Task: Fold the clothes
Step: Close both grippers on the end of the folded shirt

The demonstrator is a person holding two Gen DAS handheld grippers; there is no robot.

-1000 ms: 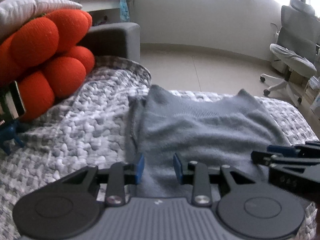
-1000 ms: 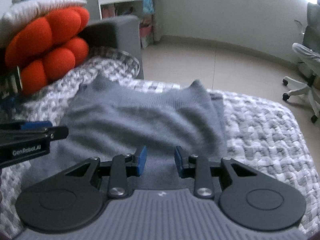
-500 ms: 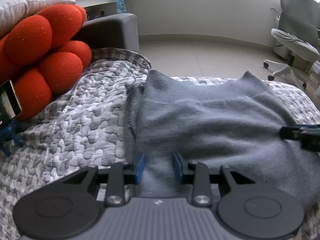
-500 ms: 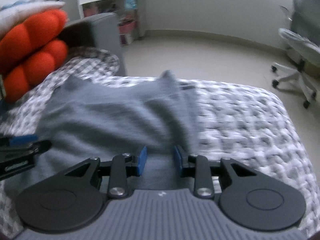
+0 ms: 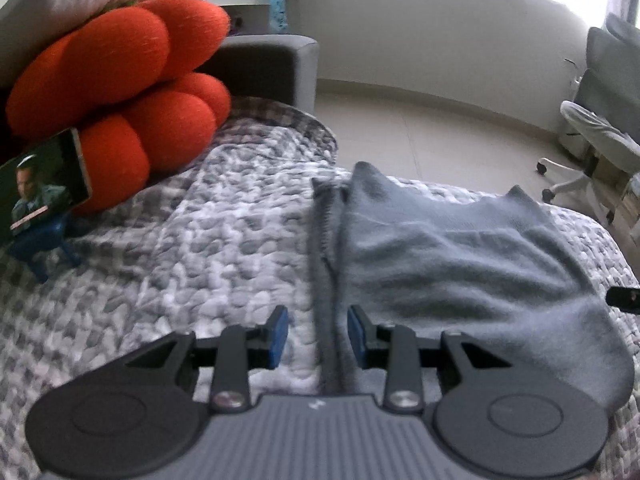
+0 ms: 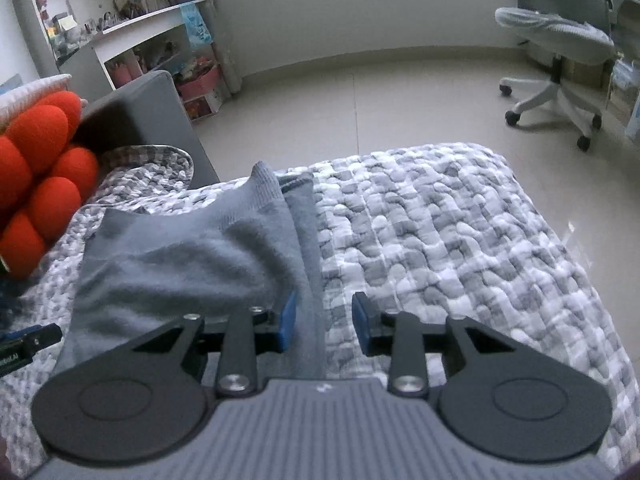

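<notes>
Left gripper (image 5: 318,336) jaws parted over the left edge of the grey sweater (image 5: 460,264), pads not pressing it; right gripper (image 6: 325,322) jaws opening, the sweater's right edge strip lying between them untouched. Sweater lies on the grey-white quilt (image 6: 460,240) – left view alone shows the phone (image 5: 44,180) on its blue stand beside the orange cushion (image 5: 120,92). Right view alone shows the bookshelf (image 6: 132,40) – office chair (image 6: 560,40) sits clearer there

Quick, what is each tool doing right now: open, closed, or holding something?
Left tool: open, a strip of the grey sweater lies between its pads, not pinched.
Right tool: opening, the sweater's edge is between its pads, not pressed.
</notes>
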